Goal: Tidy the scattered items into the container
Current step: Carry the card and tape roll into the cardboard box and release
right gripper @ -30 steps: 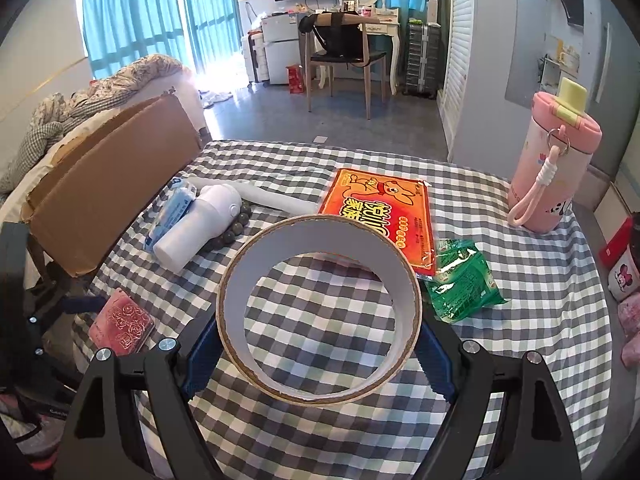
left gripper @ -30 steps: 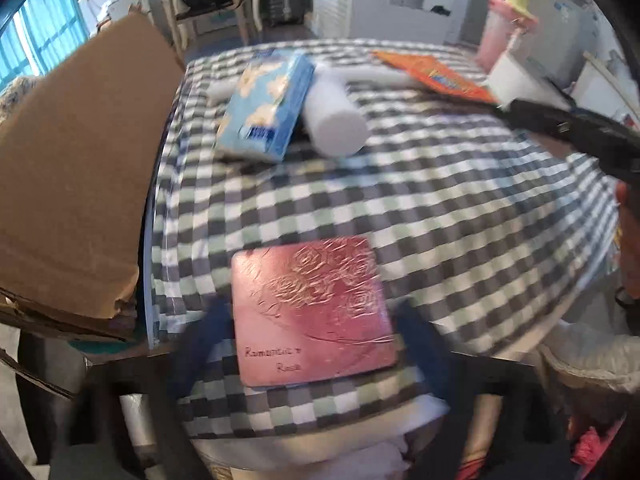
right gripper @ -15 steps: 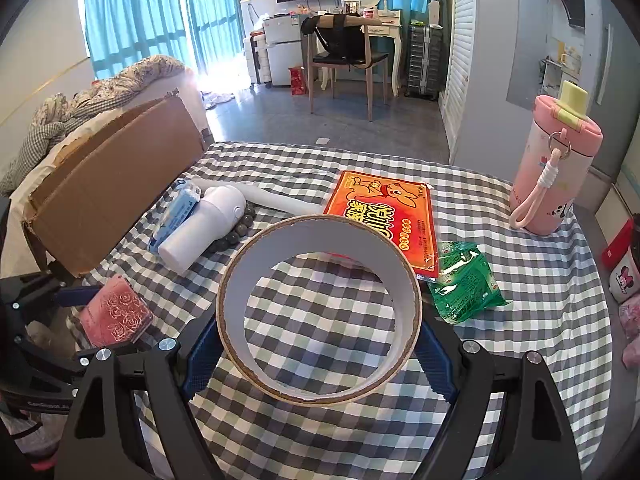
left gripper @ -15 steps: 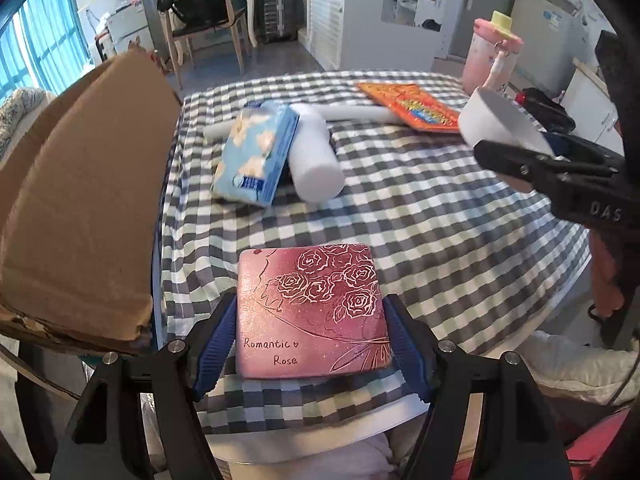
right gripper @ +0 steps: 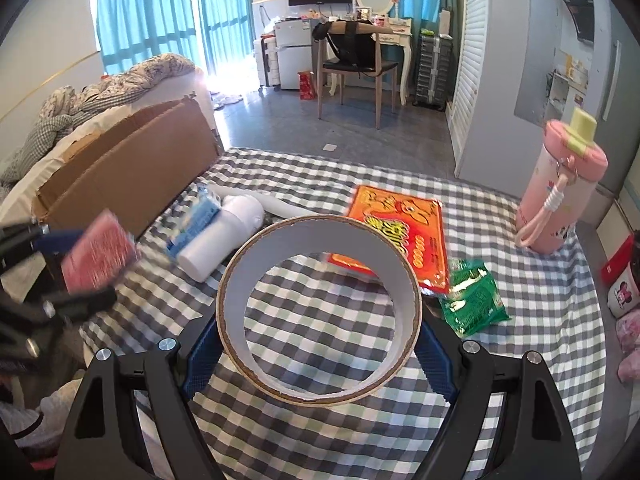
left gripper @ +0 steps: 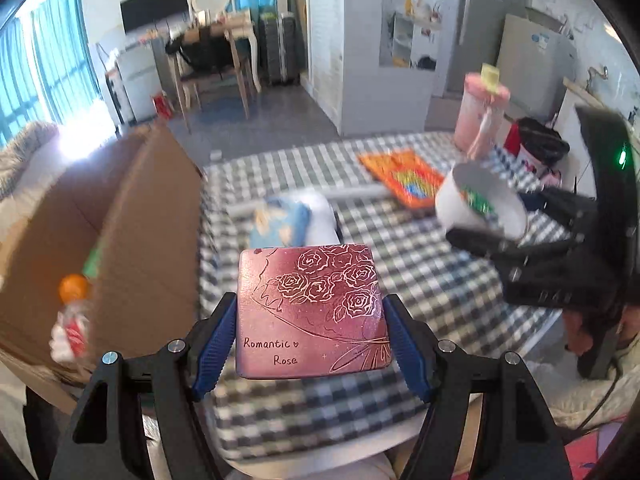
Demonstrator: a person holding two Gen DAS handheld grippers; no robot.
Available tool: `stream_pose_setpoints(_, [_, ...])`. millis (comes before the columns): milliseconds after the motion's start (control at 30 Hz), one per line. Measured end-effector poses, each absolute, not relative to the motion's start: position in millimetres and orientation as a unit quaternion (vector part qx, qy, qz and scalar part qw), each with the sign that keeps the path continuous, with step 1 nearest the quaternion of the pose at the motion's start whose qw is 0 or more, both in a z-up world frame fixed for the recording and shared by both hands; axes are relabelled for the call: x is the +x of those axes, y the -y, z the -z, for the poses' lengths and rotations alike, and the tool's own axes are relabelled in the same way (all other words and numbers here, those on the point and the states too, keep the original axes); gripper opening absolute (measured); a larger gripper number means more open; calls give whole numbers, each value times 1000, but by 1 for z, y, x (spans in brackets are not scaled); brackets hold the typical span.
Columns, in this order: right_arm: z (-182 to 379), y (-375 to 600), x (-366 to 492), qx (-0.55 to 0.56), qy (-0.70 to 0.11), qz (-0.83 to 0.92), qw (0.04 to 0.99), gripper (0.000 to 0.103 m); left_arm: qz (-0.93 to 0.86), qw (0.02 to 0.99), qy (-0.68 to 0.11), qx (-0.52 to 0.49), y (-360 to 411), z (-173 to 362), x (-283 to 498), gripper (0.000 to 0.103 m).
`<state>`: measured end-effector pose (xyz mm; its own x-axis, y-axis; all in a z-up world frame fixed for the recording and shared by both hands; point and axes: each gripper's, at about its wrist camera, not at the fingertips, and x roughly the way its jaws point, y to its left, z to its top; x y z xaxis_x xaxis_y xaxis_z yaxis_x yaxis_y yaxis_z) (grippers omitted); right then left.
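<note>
My left gripper (left gripper: 310, 344) is shut on a pink square tin (left gripper: 310, 308) marked "Romantic Rose" and holds it lifted above the near table edge; it also shows blurred in the right wrist view (right gripper: 98, 252). My right gripper (right gripper: 318, 356) is shut on a wide roll of tape (right gripper: 318, 312), held above the checked tablecloth (right gripper: 520, 320); the tape roll also shows in the left wrist view (left gripper: 480, 206). The open cardboard box (left gripper: 120, 232) stands at the table's left side (right gripper: 132, 176). A bottle with an orange cap (left gripper: 72, 316) lies inside it.
On the table lie a blue tissue pack (right gripper: 196, 220), a white bottle-shaped device (right gripper: 220, 240), an orange-red packet (right gripper: 400, 236) and a green snack bag (right gripper: 474, 304). A pink water bottle (right gripper: 560, 188) stands at the far right. A bed is behind the box.
My left gripper closed on the pink tin and lifted it off the table, tilting upward. My right gripper kept holding the tape roll almost still.
</note>
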<state>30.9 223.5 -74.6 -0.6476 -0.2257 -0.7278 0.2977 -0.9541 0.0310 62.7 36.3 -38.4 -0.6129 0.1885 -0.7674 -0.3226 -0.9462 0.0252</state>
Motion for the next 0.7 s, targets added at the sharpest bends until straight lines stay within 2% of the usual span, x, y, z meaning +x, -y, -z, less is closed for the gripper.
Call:
stream_pose_setpoints(333, [37,-180,33,355,-73,913,186,83,-929,95,-59,-352,22,-15,56,73])
stream_pose_setpoints(700, [-29,-35,12,272,-123,891,341,83,-941,-18,-21,-338,138,-29,45,73])
